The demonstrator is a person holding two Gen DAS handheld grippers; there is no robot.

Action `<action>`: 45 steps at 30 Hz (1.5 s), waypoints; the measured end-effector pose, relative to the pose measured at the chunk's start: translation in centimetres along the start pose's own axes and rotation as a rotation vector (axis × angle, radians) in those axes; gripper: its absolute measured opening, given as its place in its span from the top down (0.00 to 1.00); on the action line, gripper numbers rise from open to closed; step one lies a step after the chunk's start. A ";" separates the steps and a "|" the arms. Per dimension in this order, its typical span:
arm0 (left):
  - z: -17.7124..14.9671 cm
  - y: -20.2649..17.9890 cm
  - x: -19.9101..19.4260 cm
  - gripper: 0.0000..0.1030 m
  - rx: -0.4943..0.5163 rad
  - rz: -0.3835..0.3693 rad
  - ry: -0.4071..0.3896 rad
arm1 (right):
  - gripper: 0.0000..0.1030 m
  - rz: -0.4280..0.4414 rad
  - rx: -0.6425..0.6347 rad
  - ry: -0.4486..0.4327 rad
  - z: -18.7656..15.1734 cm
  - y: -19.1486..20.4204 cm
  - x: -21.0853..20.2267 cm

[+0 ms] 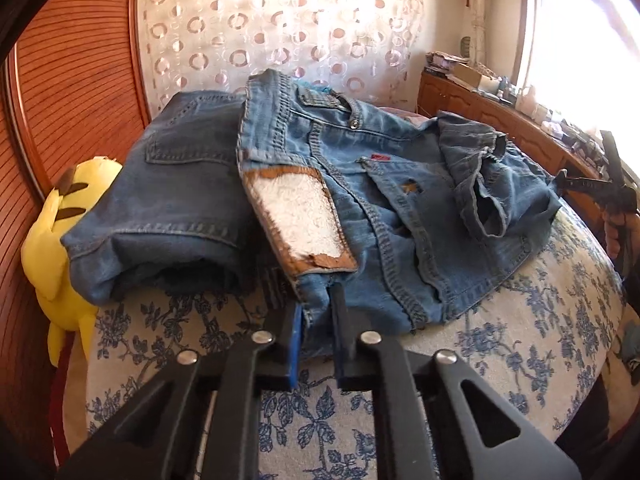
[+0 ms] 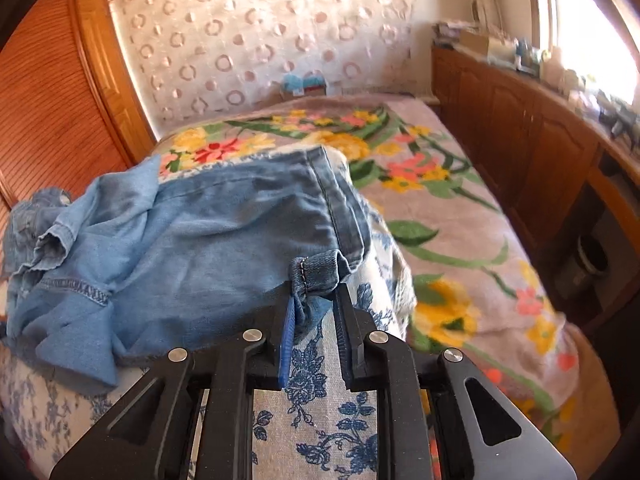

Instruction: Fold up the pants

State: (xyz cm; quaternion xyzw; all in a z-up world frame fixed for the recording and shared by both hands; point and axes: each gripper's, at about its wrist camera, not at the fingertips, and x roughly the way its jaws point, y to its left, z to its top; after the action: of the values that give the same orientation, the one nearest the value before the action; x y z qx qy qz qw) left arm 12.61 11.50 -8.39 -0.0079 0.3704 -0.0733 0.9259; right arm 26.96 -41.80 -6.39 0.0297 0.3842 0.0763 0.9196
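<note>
Gripping the jeans at two edges, I judge the fold barely begun. My left gripper is pinched narrow on the waistband edge below the worn leather patch; my right gripper is clamped on a bunched hem. The jeans lie rumpled on the blue-flowered cover of the bed, legs crumpled, nothing squared yet. A second, darker folded pair sits just beside. I see no containers holding anything.

Rumpled blue denim pants lie spread on the bed.
</note>
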 end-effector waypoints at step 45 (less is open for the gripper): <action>-5.8 -2.0 -12.3 0.93 0.002 -0.042 -0.075 | 0.81 0.075 0.021 -0.072 -12.4 -2.9 -18.3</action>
State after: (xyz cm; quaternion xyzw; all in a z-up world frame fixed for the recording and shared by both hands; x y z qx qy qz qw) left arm -0.41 11.52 -4.03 -0.0176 0.3350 -0.0929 0.9375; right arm 5.80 -47.70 -2.55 0.0564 0.3505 0.1054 0.9289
